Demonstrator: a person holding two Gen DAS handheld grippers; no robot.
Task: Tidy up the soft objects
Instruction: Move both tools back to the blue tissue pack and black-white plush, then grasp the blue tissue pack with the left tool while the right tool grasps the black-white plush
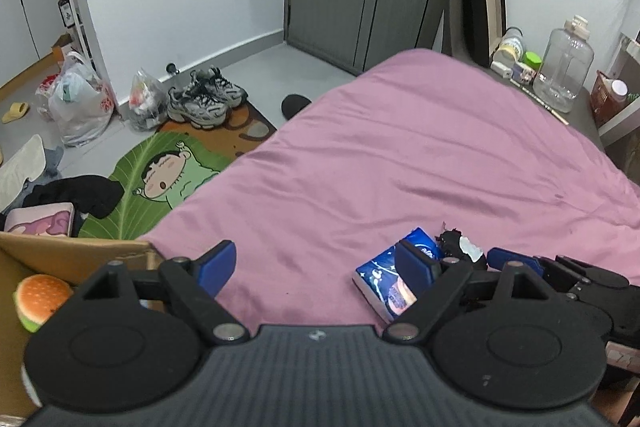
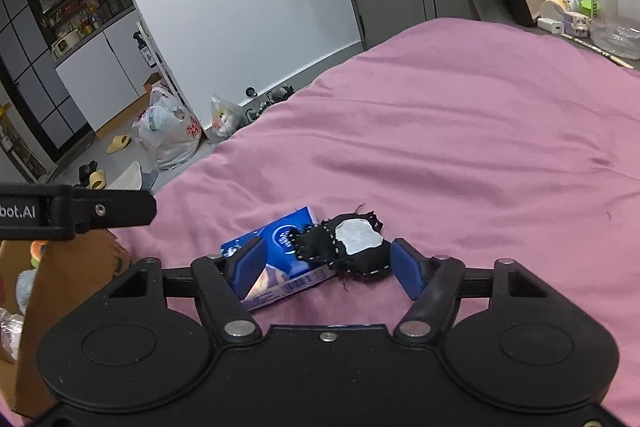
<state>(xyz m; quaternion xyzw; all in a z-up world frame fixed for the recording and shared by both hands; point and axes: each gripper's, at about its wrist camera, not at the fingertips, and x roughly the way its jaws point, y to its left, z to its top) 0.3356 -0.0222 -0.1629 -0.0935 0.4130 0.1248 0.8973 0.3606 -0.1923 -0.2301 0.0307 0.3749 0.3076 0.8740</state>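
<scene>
The right gripper [image 2: 326, 265] sits nearer: its spread fingers straddle the black-and-white plush [image 2: 352, 245] without pinching; the left gripper [image 1: 316, 263] gapes empty alongside

Bed [image 1: 420, 155], covered with a wrinkled pink sheet [image 2: 460, 131], bare across its far and right parts. Lying on it at the near edge: one blue tissue pack [image 2: 280, 247], flat, and one black stitched fabric toy with a white patch [image 2: 352, 243] touching the pack's right side, partly over it. Floor [image 1: 256, 67] at left bearing: cartoon leaf mat [image 1: 160, 179], pair of grey sneakers [image 1: 208, 99] at the mat's far end, two filled plastic bags [image 1: 80, 103], black garment [image 1: 84, 195], yellow slipper [image 1: 16, 111].
</scene>
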